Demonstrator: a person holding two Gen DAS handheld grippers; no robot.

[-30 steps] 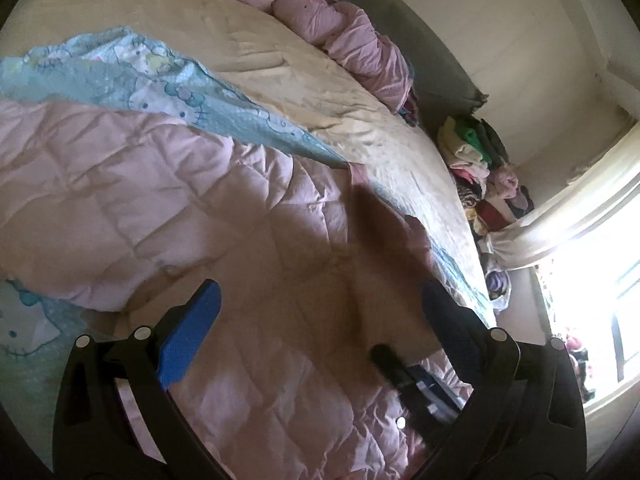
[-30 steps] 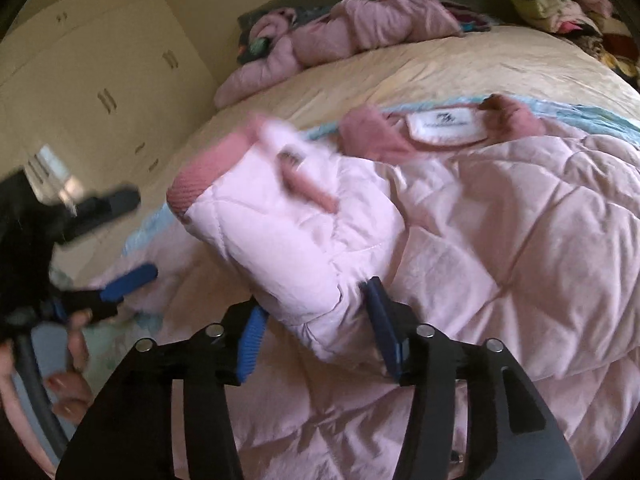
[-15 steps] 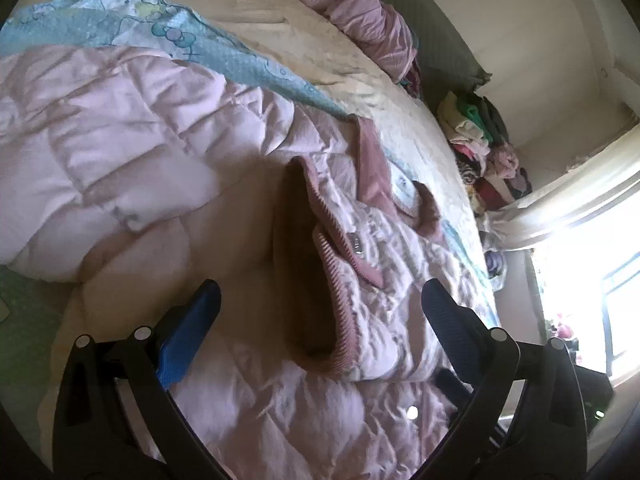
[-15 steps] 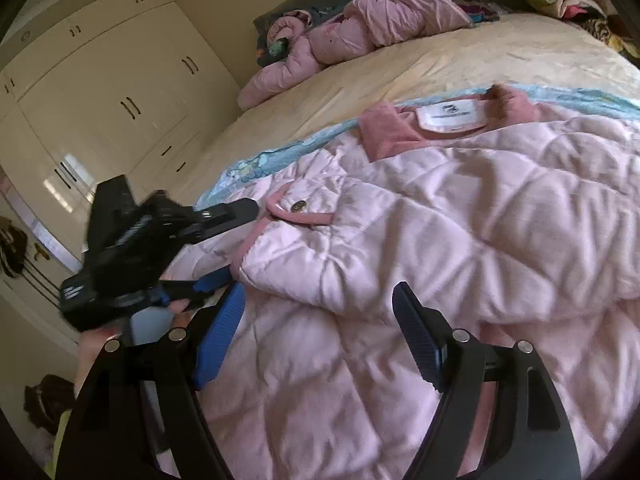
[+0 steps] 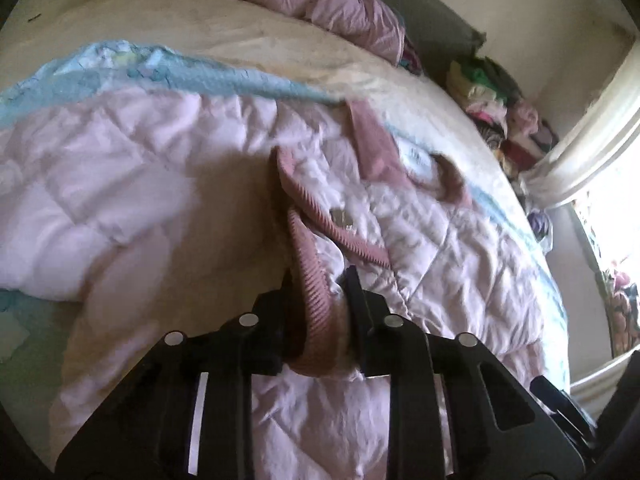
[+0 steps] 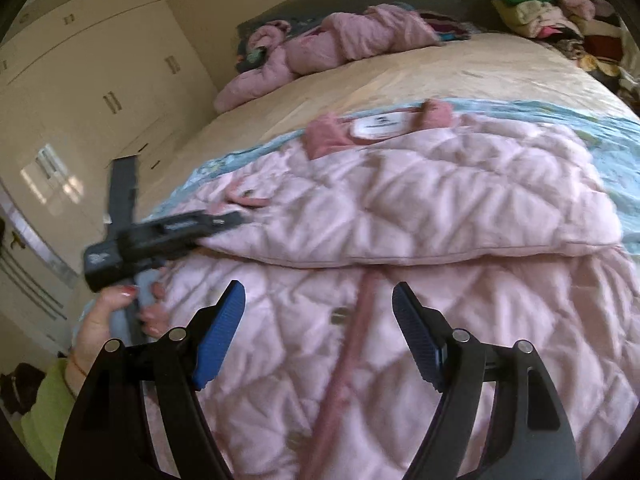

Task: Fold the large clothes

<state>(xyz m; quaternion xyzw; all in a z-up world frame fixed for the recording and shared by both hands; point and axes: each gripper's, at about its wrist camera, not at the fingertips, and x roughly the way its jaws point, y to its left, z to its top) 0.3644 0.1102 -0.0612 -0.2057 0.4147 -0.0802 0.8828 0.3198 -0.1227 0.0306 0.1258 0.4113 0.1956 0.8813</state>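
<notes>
Although the left claw [image 5: 318, 284] is hiding its own pads, its jaws have just closed and are pinching the ribbed dusty-pink cuff [image 5: 310, 280] of the quilted pink jacket [image 5: 132, 184], which is spreading away from the claw across the bed [image 5: 256, 36]. Left of that claw the puffy sleeve is blurring into shade; ahead of it a metal snap [image 5: 340, 216] is glinting, and beyond lies the darker collar [image 5: 370, 142] with a white label too smeared to read. A pale blue printed blanket [image 5: 224, 76] is edging the jacket's far side on a cream sheet. To the claw's right, a heap of mixed clothes [image 5: 500, 104] is sitting by a bright, washed-out window.

In the right view, a hand [image 6: 108, 320] in a lime sleeve is gripping the left tool at the frame's left, before cream wardrobe doors [image 6: 92, 60]. The right claw [image 6: 318, 328] is standing wide and empty above the jacket's snap placket [image 6: 352, 344], the folded sleeve lying across just ahead.
</notes>
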